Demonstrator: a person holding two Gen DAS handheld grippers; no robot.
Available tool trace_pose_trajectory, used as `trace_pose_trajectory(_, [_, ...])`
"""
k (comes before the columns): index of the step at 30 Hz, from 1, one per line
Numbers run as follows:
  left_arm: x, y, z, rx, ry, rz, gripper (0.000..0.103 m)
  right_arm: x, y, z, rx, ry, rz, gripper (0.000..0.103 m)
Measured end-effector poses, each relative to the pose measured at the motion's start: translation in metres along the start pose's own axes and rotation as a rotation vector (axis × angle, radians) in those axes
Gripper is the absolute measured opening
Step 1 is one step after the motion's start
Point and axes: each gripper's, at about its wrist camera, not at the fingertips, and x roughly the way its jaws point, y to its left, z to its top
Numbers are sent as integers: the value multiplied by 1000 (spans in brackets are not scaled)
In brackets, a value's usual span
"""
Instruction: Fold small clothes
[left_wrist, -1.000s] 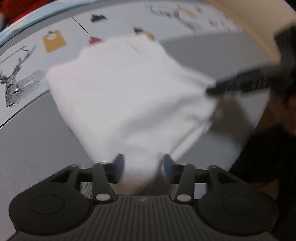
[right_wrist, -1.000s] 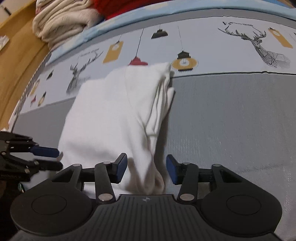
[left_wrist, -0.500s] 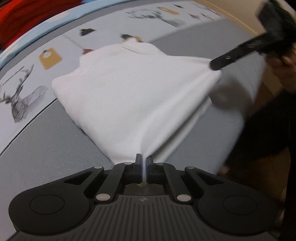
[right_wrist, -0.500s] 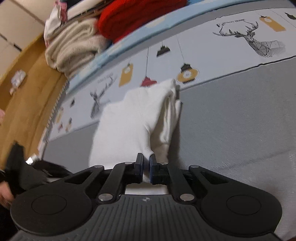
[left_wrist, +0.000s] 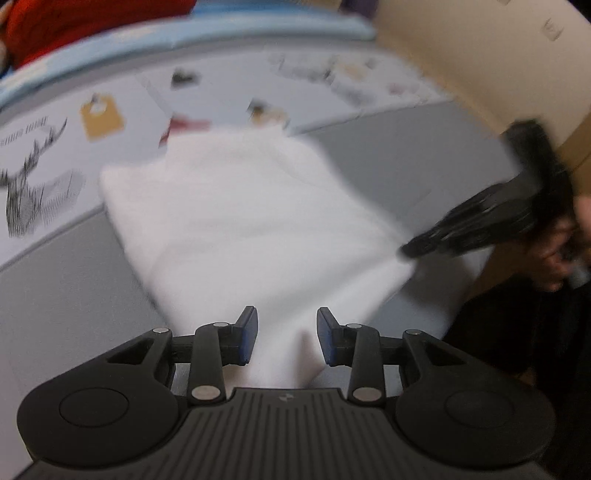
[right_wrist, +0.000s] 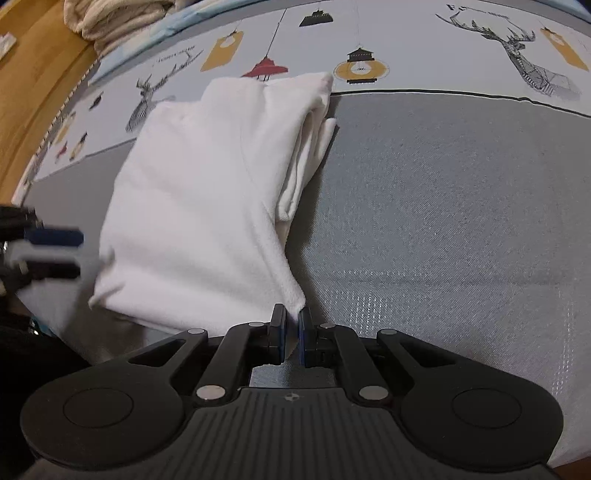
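Between the blue pads of the left gripper (left_wrist: 287, 334) a fold of the white garment (left_wrist: 255, 225) rises, but the jaws are opening and the pads stand clear of the cloth on both sides. The right gripper (right_wrist: 291, 328) is clenched on the near right corner of the same garment (right_wrist: 207, 199), its pads pinching a small peak of fabric.

The likely trouble is an uneven fold: with one corner let go and the other pulled, the cloth could skew, or the stacked layers along its right edge could slide apart. A thin pinch like the right one could also slip free.

From the grippers outward, the garment lies partly folded on the grey mat (right_wrist: 443, 206), its far end reaching the printed border of deer and lanterns (right_wrist: 517, 48).
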Motion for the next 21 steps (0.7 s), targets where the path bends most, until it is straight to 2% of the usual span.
trace_pose_trajectory(3, [40, -12, -16, 118, 202, 141, 37, 1, 1, -1, -10, 8, -14, 6])
trace_pose_trajectory(5, [40, -20, -20, 189, 203, 159, 37, 3, 3, 1, -14, 11, -22, 7])
trace_pose_trajectory(7, [27, -12, -13, 120, 164, 110, 39, 1, 3, 4, -13, -5, -24, 17])
trace_pose_trajectory(9, [8, 0, -5, 48, 91, 91, 42, -7, 0, 8, 15, -55, -22, 43])
trace_pose_trajectory(12, [-11, 21, 4, -78, -13, 113, 54, -25, -7, 16, 96, -195, 13, 65])
trace_pose_trajectory(14, [-12, 34, 10, -166, -43, 198, 58, -31, -11, 21, 164, -272, 21, 68])
trace_pose_trajectory(16, [-8, 47, 15, -243, -50, 254, 63, -26, -12, 28, 208, -292, 31, 68])
trace_pose_trajectory(21, [4, 64, 22, -408, -49, 249, 66, 7, 0, 47, 229, -236, -27, 68])
